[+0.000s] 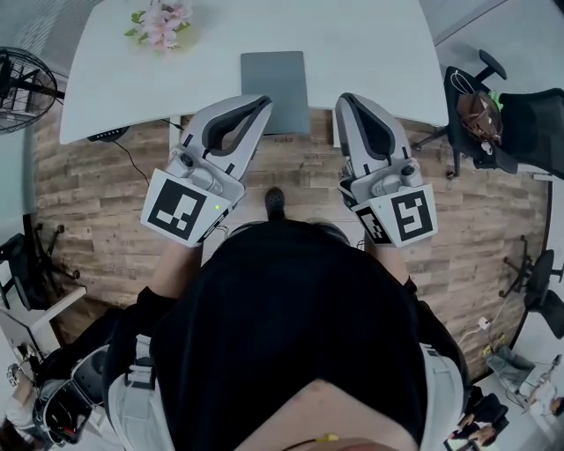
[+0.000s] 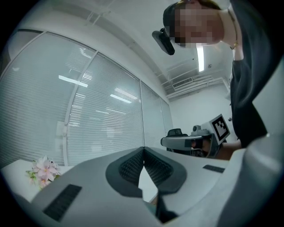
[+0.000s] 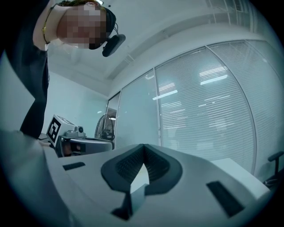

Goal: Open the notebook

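Observation:
A closed grey notebook (image 1: 275,88) lies flat near the front edge of the white table (image 1: 370,44). In the head view both grippers are held level in front of the person and point toward the table. My left gripper (image 1: 263,105) is shut and empty, with its tip at the notebook's lower left corner. My right gripper (image 1: 345,99) is shut and empty too, and sits just right of the notebook. In the left gripper view the left gripper (image 2: 143,151) has its pads touching. The right gripper view shows the same for the right gripper (image 3: 144,147).
Pink flowers (image 1: 163,22) sit at the table's far left. A standing fan (image 1: 22,88) is left of the table and a black office chair (image 1: 502,114) is to its right. Wooden floor (image 1: 106,203) lies below the table edge. Glass walls with blinds (image 2: 97,115) stand behind the table.

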A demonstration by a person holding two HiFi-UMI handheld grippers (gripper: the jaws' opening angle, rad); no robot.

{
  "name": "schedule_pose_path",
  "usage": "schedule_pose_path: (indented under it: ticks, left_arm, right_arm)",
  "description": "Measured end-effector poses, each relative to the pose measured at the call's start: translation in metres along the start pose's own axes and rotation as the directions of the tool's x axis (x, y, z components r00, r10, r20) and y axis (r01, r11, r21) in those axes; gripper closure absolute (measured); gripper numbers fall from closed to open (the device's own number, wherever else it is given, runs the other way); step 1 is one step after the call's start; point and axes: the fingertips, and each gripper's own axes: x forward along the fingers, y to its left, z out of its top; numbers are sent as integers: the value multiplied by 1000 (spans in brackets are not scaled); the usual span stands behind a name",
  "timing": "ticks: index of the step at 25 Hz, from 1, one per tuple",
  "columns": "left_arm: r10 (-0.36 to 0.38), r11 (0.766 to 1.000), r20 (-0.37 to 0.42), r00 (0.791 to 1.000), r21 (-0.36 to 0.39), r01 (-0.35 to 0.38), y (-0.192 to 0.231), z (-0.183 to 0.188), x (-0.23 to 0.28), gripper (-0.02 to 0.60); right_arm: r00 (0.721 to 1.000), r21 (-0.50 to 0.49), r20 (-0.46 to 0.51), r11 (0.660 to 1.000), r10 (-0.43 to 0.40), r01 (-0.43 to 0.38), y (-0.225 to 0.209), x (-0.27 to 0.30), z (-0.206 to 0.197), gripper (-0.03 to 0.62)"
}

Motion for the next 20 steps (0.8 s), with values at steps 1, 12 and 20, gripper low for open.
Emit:
schedule_pose_path:
  ticks: [1, 12, 20]
  left_arm:
    - [-1, 1000, 3, 1000, -4, 1, 2, 0, 2, 569]
    - [39, 999, -20, 999, 10, -38, 12, -5, 9, 569]
    - [123, 992, -27, 992, 9, -123, 21, -3, 8, 569]
  right_arm:
    - [1000, 1, -3, 1000, -1, 1, -1, 2, -1, 590]
    - [999, 6, 11, 999, 47, -47, -9, 13, 3, 591]
    - [996, 6, 8, 996, 86, -86, -19, 14, 6, 591]
